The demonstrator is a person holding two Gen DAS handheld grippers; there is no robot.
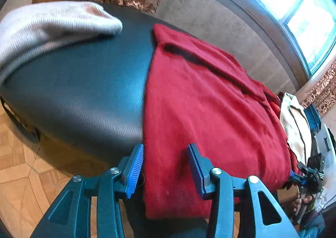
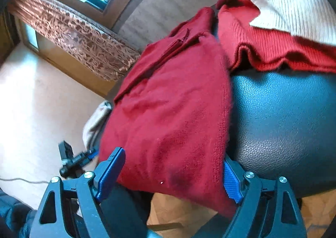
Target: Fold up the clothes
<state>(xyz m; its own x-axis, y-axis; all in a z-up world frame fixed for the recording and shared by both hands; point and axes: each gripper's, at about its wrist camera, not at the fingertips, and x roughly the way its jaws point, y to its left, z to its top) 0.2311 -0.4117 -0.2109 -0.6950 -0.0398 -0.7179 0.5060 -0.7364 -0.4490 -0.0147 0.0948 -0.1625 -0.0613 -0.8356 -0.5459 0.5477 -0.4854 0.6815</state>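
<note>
The dark red knitted garment (image 1: pixel 210 112) lies on the black leather-topped table (image 1: pixel 84 91), its hem hanging over the near edge. Both grippers, left (image 1: pixel 166 171) and right (image 2: pixel 172 175), have fingers apart around that hem, not pinching. Best to grip both hem corners evenly before folding.

A black padded table (image 1: pixel 79 91) with a leather-like top is carrying the laundry. A dark red knitted garment (image 1: pixel 210 112) is lying flat across it, its near edge hanging over the table's front. A cream ribbed garment (image 1: pixel 48 28) is resting at one end, and a beige cloth (image 1: pixel 294 116) is lying at the other.
</note>
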